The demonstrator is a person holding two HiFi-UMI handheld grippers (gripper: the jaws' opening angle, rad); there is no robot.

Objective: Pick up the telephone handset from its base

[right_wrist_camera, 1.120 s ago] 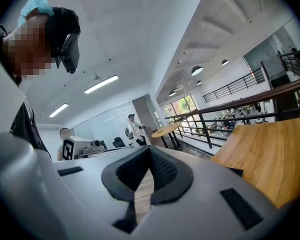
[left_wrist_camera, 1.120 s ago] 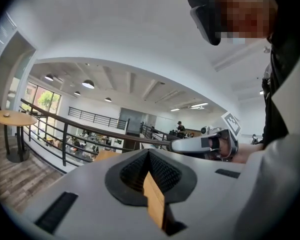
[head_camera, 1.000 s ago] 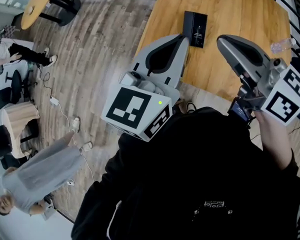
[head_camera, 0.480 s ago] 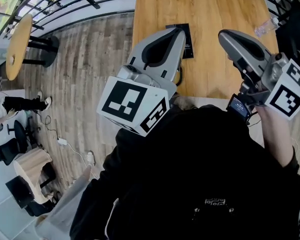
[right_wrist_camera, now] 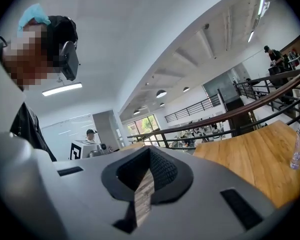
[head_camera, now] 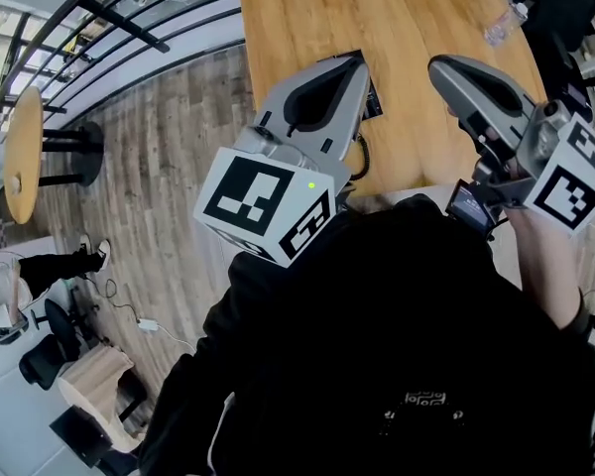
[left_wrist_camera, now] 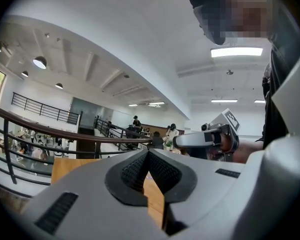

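Wood-grained and mostly bare, the table [head_camera: 426, 28] lay ahead of both jaws, and the task looked barely begun, with nothing lifted. The left gripper [head_camera: 352, 62] had smooth grey jaws lined with ribbed black pads, pressed together on nothing; the right gripper [head_camera: 441, 67] looked the same. No handset showed plainly. A flat black thing [head_camera: 374, 97] just beyond the left jaws, half hidden by them, might have been the telephone. A clear bottle [head_camera: 501, 23] stood well beyond the right jaws.

Broad bare tabletop [head_camera: 426, 28] ahead; a dark flat object [head_camera: 374, 102] near its front edge, a bottle [head_camera: 503, 23] far right.
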